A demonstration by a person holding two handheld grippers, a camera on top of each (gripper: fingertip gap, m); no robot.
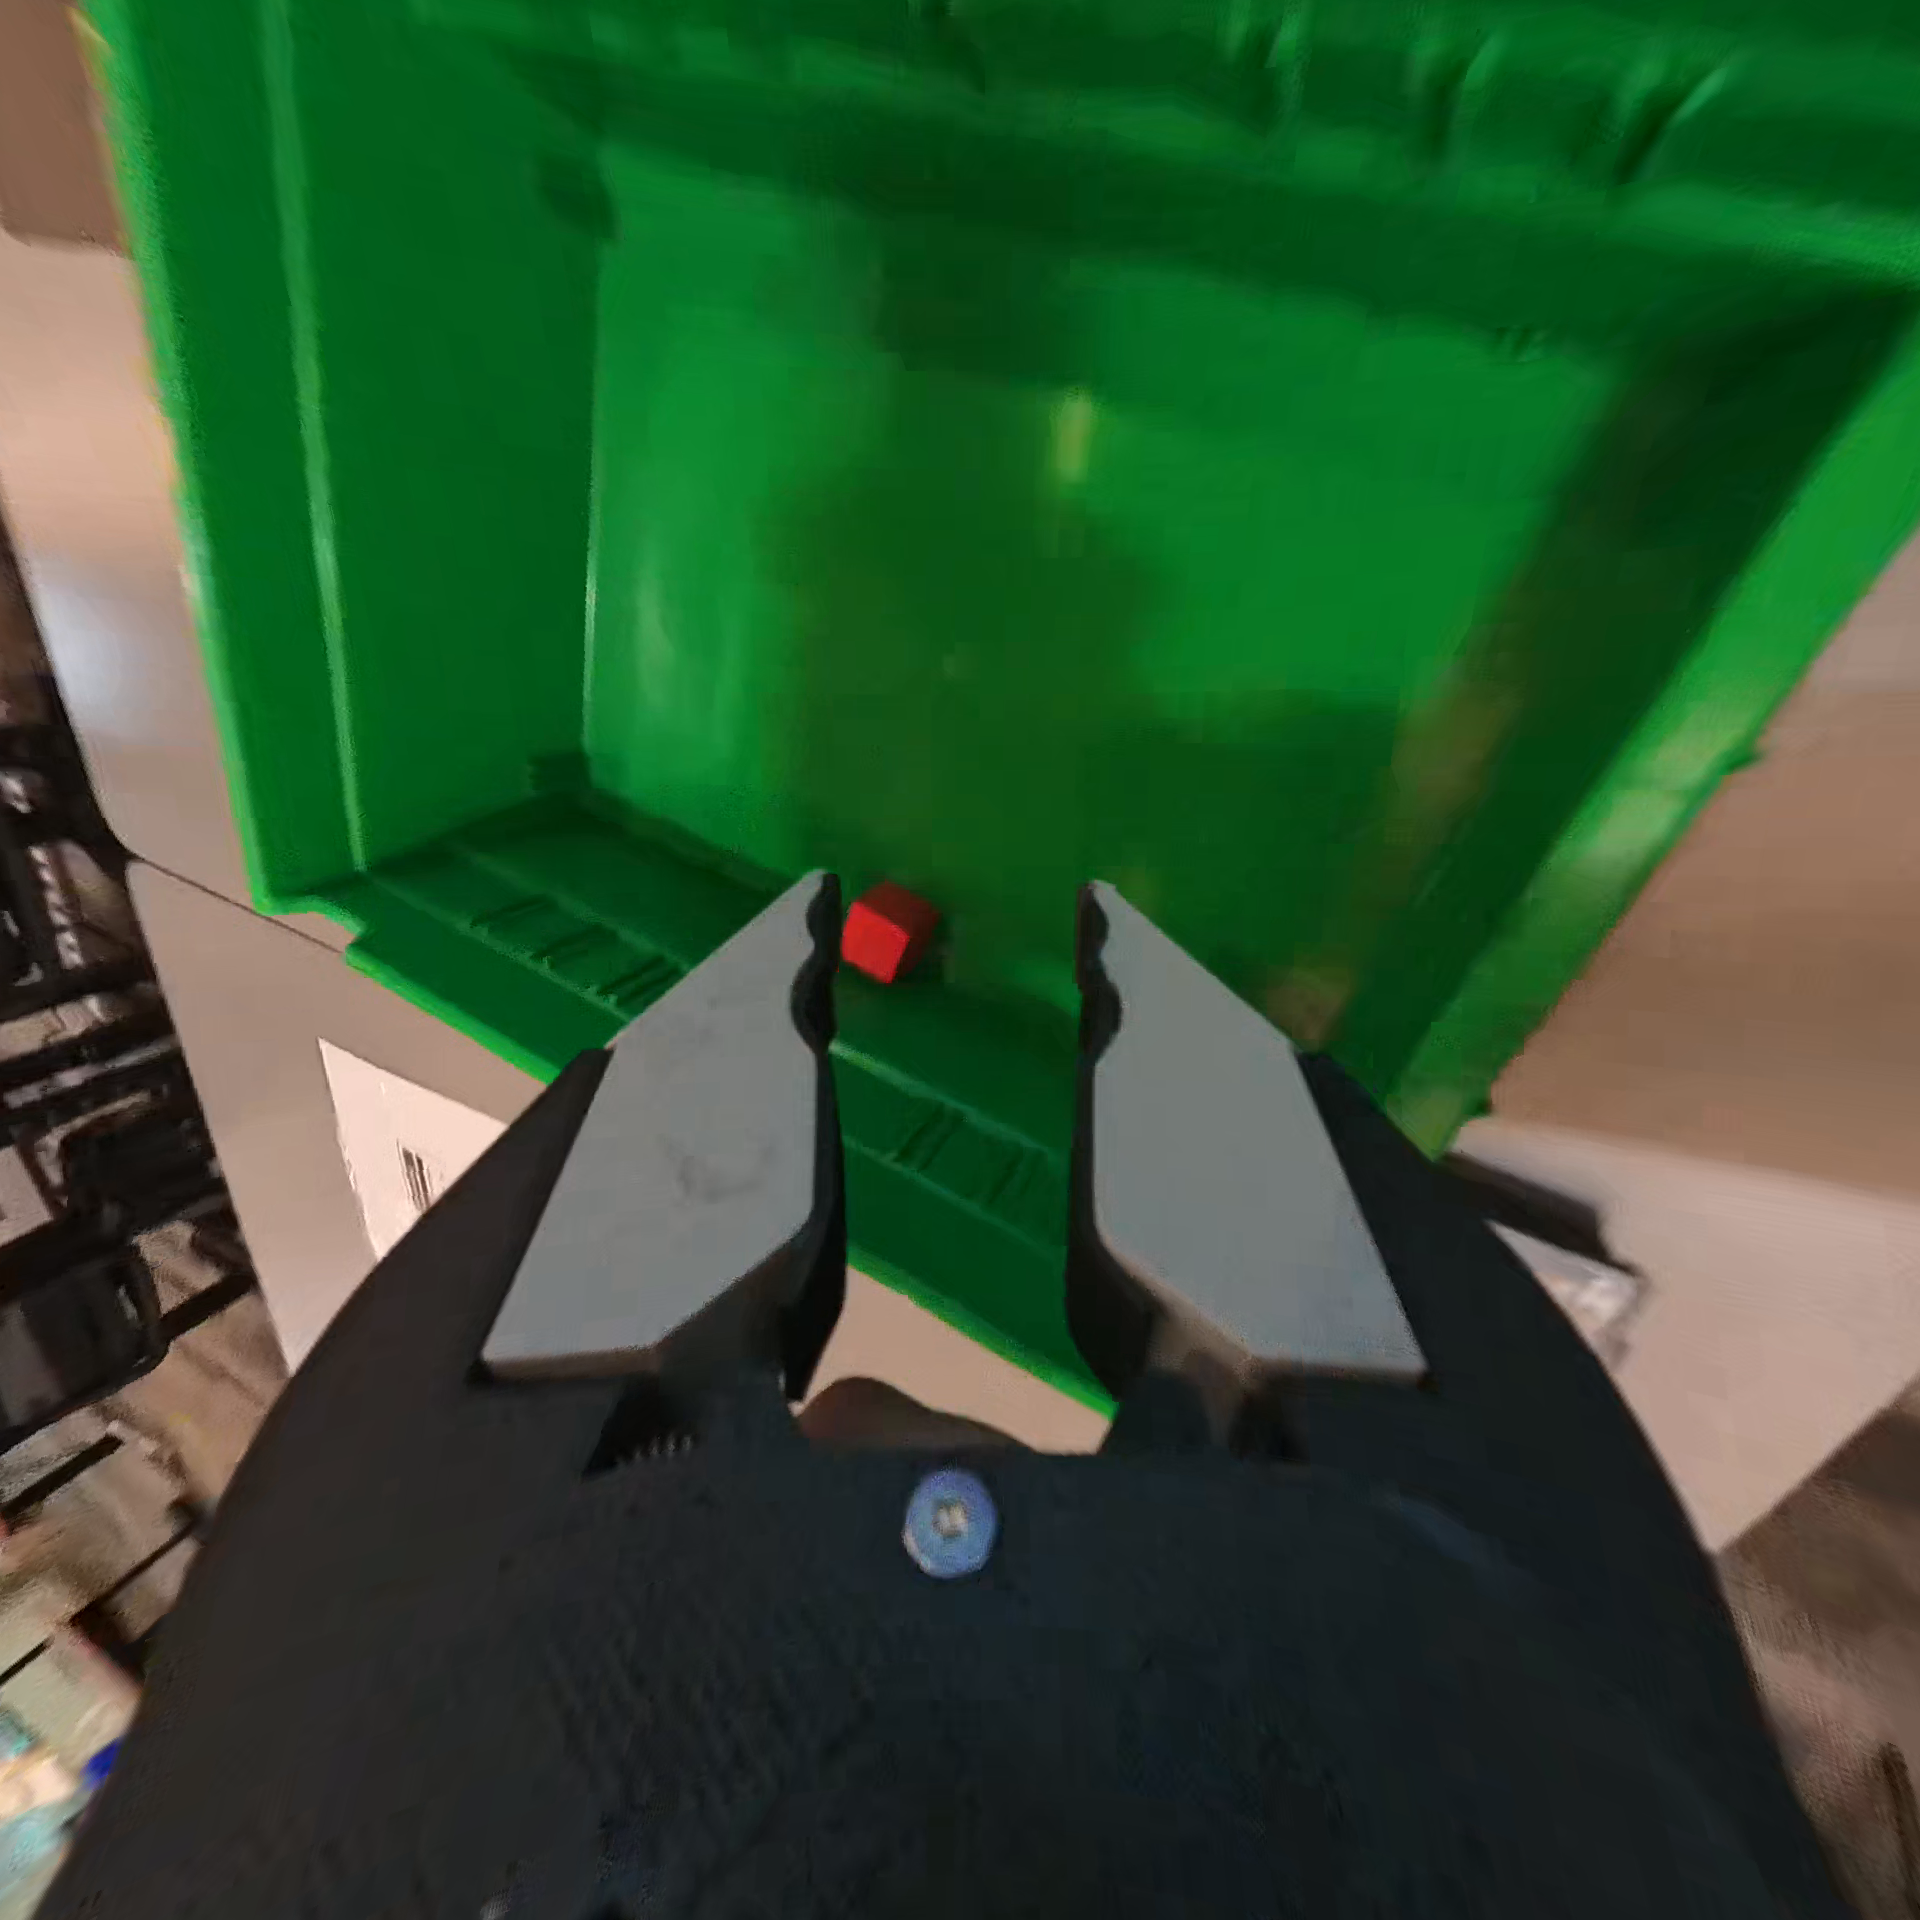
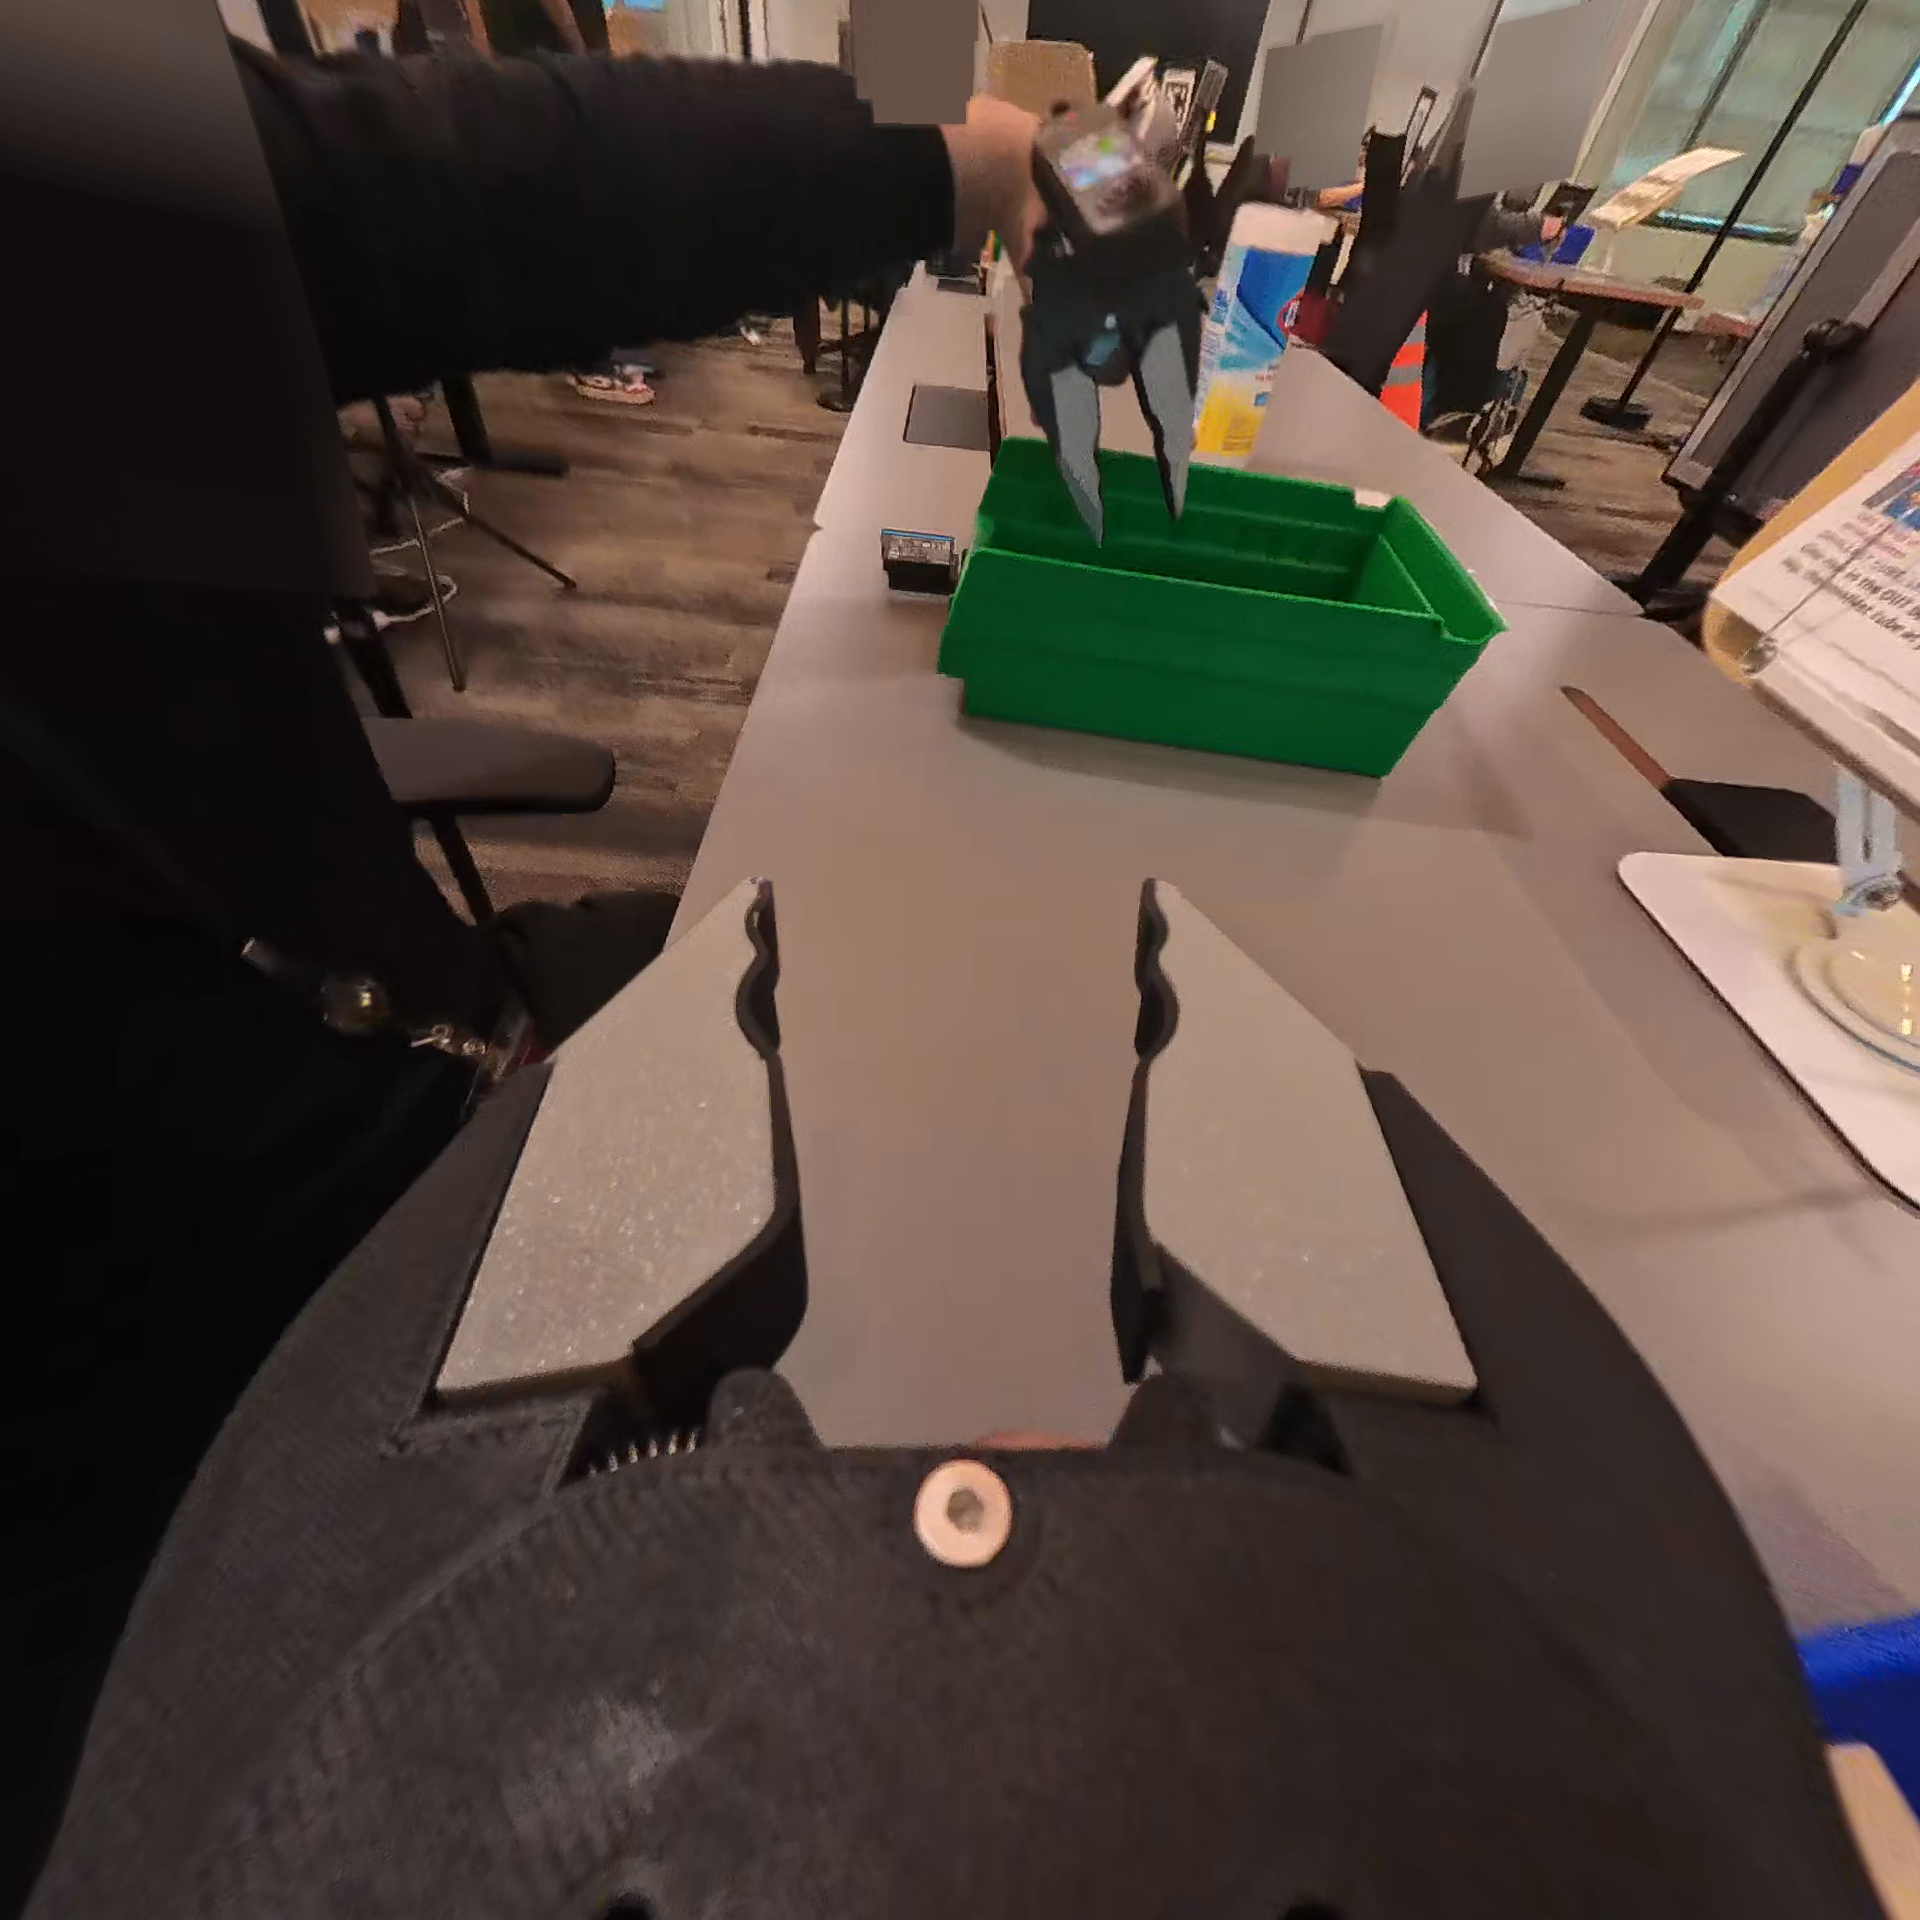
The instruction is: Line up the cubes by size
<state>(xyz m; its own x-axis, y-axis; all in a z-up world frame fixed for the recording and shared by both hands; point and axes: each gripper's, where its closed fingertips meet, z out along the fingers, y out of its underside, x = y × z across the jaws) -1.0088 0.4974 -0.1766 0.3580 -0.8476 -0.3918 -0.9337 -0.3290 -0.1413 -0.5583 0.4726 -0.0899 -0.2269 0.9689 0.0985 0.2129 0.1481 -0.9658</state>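
A small red cube (image 1: pixel 885 932) lies on the floor of a green plastic bin (image 1: pixel 1299 623), near its front wall. My left gripper (image 1: pixel 954 902) is open and empty, pointing down into the bin with the cube just inside its left finger. In the right wrist view the left gripper (image 2: pixel 1135 525) hangs over the far end of the bin (image 2: pixel 1195 665), held by a hand in a black sleeve. My right gripper (image 2: pixel 954 899) is open and empty above the grey table (image 2: pixel 935 831), well short of the bin. No other cube shows.
A white-based stand (image 2: pixel 1787 966) with a paper sheet is at the right. A wipes canister (image 2: pixel 1252 322) stands behind the bin. A small black device (image 2: pixel 916 556) lies left of the bin. A chair (image 2: pixel 488 779) is beside the table's left edge.
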